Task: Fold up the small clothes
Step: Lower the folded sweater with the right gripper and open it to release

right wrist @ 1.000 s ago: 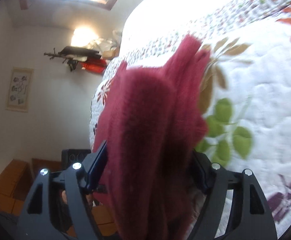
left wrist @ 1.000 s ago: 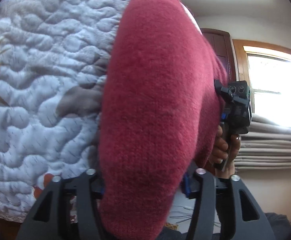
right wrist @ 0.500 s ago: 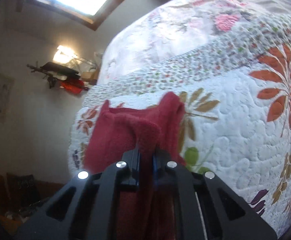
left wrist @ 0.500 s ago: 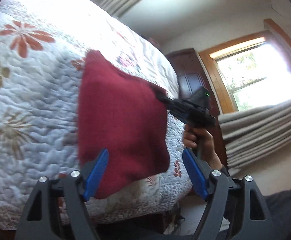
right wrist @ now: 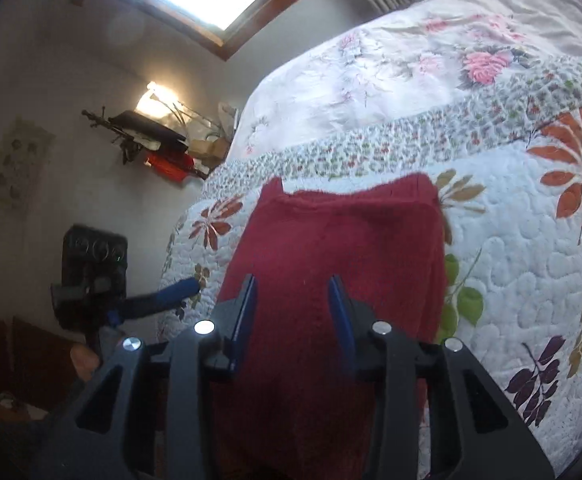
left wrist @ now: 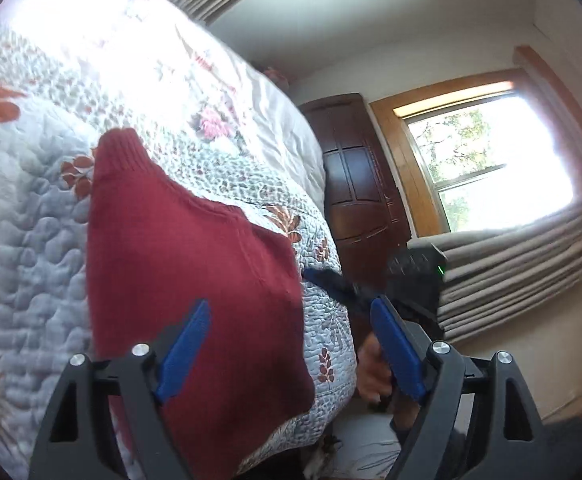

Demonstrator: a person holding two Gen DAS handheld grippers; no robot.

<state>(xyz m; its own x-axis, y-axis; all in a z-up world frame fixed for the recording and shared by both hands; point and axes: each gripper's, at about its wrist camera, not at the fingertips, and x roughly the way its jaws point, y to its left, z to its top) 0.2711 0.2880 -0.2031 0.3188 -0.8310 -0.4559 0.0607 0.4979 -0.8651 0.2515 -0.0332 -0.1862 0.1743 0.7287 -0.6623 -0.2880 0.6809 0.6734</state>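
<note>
A dark red knitted sweater [left wrist: 179,264] lies folded on the flowered quilt [left wrist: 27,240], near the bed's edge. My left gripper [left wrist: 291,320] hovers above its near part, jaws wide apart and empty. In the right wrist view the same sweater [right wrist: 339,240] spreads flat under my right gripper [right wrist: 293,304], whose blue fingers [right wrist: 247,312] stand apart with the knit lying below them, not pinched. Each gripper shows in the other's view: the right gripper [left wrist: 315,276] beside the sweater's edge, the left gripper [right wrist: 185,289] at the bed's side. A hand [left wrist: 371,368] holds the right one.
The quilt [right wrist: 531,264] stretches far to the right of the sweater. Past the bed's edge stand a dark wooden wardrobe [left wrist: 359,184], a bright window [left wrist: 487,152] and grey curtains [left wrist: 531,264]. A wall shelf [right wrist: 151,136] with clutter hangs beyond the bed.
One second ago both grippers held the sweater up. The left let go first. The right, shut on the knit half a second ago, has opened, and the sweater now lies flat on the quilt.
</note>
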